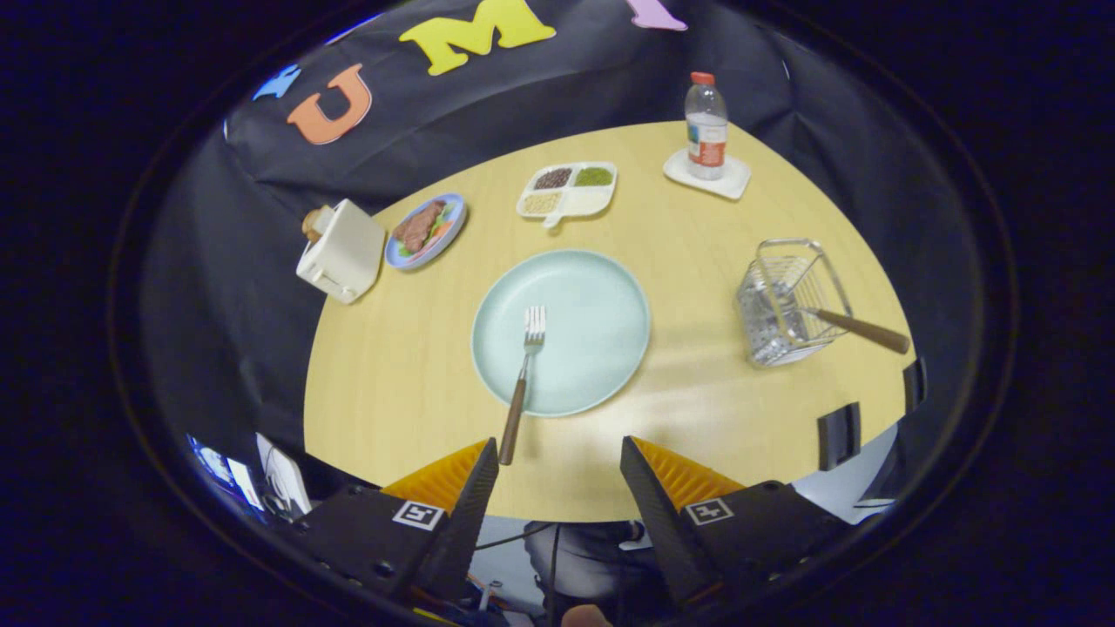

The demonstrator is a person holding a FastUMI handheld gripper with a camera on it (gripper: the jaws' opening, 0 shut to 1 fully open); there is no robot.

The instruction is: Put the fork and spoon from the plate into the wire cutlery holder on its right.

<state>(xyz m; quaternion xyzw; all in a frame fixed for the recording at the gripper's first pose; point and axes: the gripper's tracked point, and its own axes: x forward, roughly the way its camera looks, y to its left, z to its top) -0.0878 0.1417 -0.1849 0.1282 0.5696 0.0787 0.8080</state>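
Fork [523, 383] on plate [601, 296], tongs [557, 461] apart above it, toaster [341, 251] left, wire cutlery holder [788, 300] right.

spoon [858, 330] bowl hidden in wire holder [788, 305], bottle [706, 126] label unreadable

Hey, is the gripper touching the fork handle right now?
Apart. In the gripper view the jaws of the gripper stand open, and the fork handle's end lies just inside the left finger, with a sliver of table between them.
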